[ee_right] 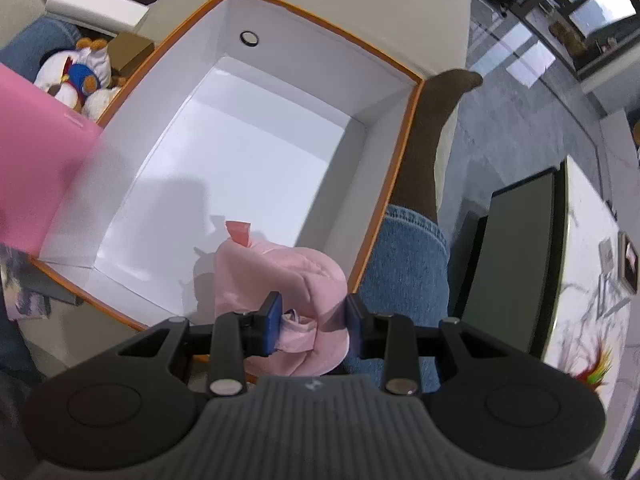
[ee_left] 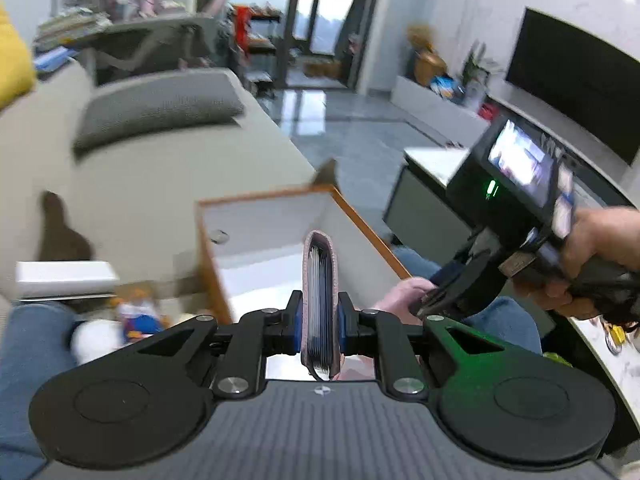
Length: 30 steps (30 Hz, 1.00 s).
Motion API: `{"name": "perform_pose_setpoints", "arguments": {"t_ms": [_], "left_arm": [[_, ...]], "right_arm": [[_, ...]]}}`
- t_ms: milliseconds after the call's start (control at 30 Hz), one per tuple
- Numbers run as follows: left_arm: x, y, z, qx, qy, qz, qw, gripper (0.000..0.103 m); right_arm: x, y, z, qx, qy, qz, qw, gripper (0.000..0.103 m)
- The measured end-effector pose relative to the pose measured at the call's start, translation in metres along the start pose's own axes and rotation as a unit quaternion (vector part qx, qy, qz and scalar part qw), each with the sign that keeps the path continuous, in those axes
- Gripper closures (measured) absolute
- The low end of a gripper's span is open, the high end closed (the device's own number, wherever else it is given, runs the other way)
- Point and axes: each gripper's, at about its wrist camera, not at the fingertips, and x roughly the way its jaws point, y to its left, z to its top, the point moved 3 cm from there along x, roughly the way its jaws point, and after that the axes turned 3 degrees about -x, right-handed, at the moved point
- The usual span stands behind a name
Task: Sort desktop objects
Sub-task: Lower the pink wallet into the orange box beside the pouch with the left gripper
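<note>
My left gripper is shut on a pink card wallet, held edge-on and upright between the blue pads, in front of an orange-rimmed white box. In the right wrist view the same wallet shows as a blurred pink slab at the left, over the box's near corner. My right gripper is shut on a soft pink cloth bundle, which hangs over the near end of the box. The box floor is bare white. The right gripper, in a hand, is at the right of the left wrist view.
A plush toy and a white carton lie left of the box on the beige sofa. A leg in jeans runs along the box's right side. A dark panel and a marble tabletop stand further right.
</note>
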Motion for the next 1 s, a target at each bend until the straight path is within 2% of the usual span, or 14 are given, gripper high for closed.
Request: {"name": "perform_pose_setpoints", "arguments": {"t_ms": [200,333,533,700,800,933,1000], "left_arm": [[0.067,-0.01,-0.021,0.002,0.043,-0.022,0.9988,0.085],[0.097,-0.014,-0.03,0.008,0.068,-0.02,0.9975,0.085],[0.118,-0.017,-0.037,0.003,0.097,-0.029,0.9948,0.085],[0.124,-0.022,-0.042,-0.003,0.1,-0.032,0.9944,0.085],[0.127,-0.022,-0.043,-0.014,0.109,-0.039,0.9932,0.084],[0.135,-0.021,-0.042,-0.046,0.133,-0.071,0.9875,0.081],[0.137,-0.021,-0.044,-0.046,0.135,-0.067,0.9875,0.08]], "right_arm": [[0.005,-0.018,-0.007,0.053,-0.008,0.044,0.998,0.067],[0.01,-0.024,-0.013,0.078,-0.016,0.075,0.994,0.065],[0.019,-0.031,-0.019,0.102,-0.026,0.113,0.988,0.062],[0.018,-0.036,-0.025,0.106,-0.046,0.137,0.984,0.059],[0.016,-0.037,-0.032,0.105,-0.056,0.143,0.983,0.059],[0.009,-0.04,-0.04,0.101,-0.076,0.15,0.981,0.059],[0.004,-0.042,-0.043,0.101,-0.086,0.149,0.98,0.06]]}}
